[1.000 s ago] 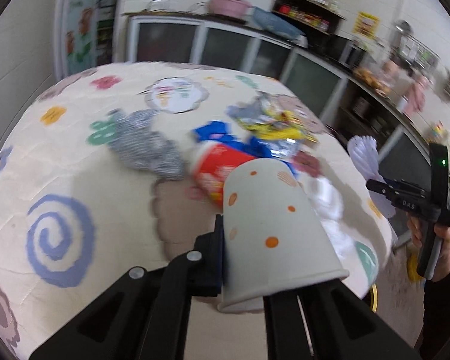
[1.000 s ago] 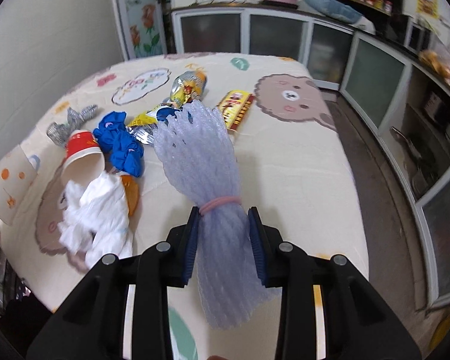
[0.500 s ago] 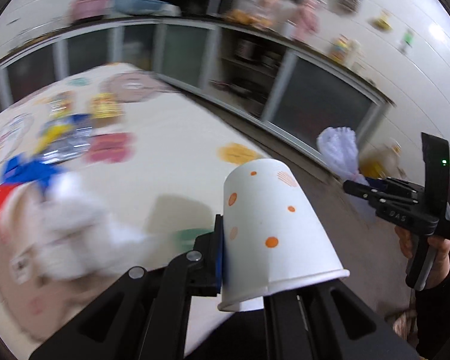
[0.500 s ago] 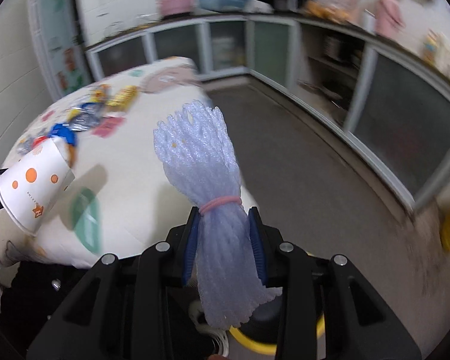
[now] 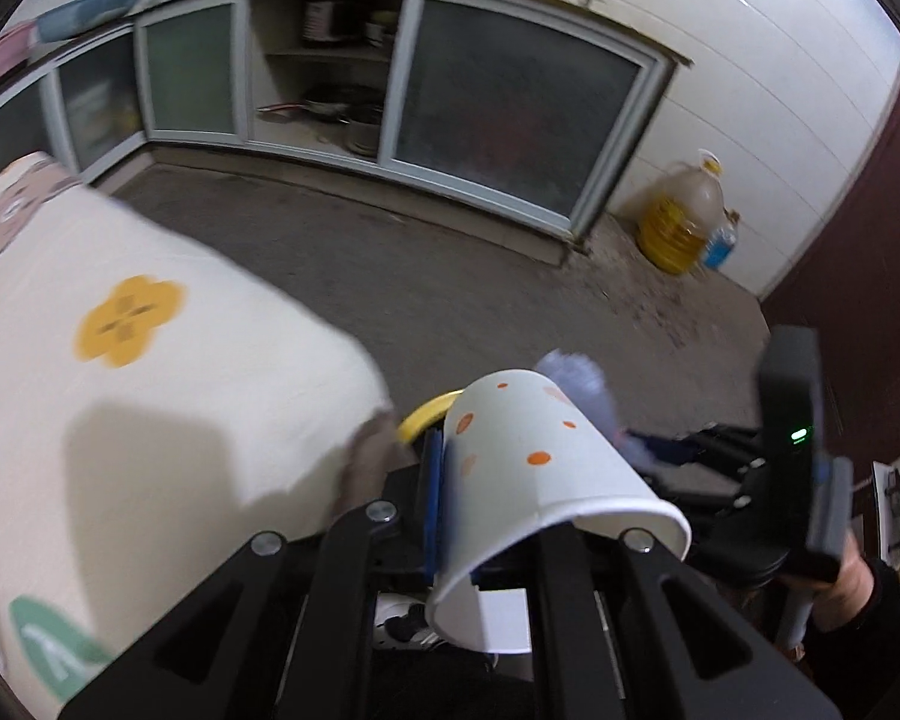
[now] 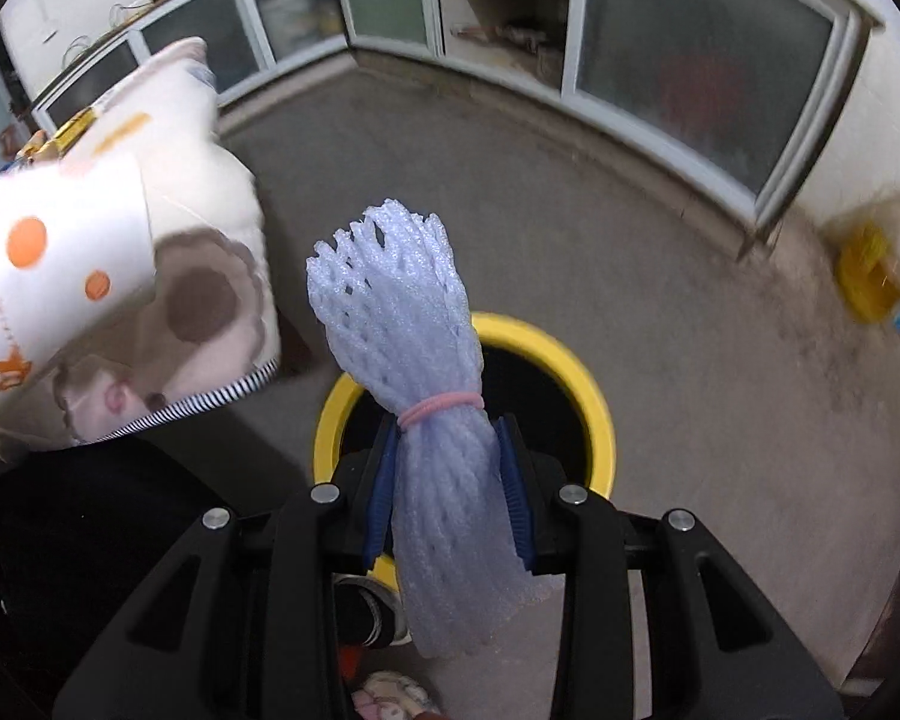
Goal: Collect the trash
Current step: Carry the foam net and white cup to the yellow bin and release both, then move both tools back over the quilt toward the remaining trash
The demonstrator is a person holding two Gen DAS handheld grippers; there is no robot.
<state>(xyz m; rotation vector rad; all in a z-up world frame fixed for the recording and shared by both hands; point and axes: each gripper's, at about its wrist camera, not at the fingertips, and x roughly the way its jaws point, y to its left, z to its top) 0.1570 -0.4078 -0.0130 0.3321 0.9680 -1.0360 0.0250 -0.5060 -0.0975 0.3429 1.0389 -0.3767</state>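
Your right hand-held gripper (image 6: 450, 486) clamps the foam net (image 6: 417, 396) above the yellow bin (image 6: 594, 414); your left hand-held gripper (image 5: 486, 510) pinches the paper cup (image 5: 540, 480) beside that bin. Releasing off-centre risks trash landing on the floor.

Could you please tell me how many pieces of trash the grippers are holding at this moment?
2: the paper cup in the left gripper, and the foam net bundle in the right gripper, over the yellow-rimmed bin.

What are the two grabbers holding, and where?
Left gripper pinches the paper cup by its side wall; right gripper squeezes the foam net below its pink band.
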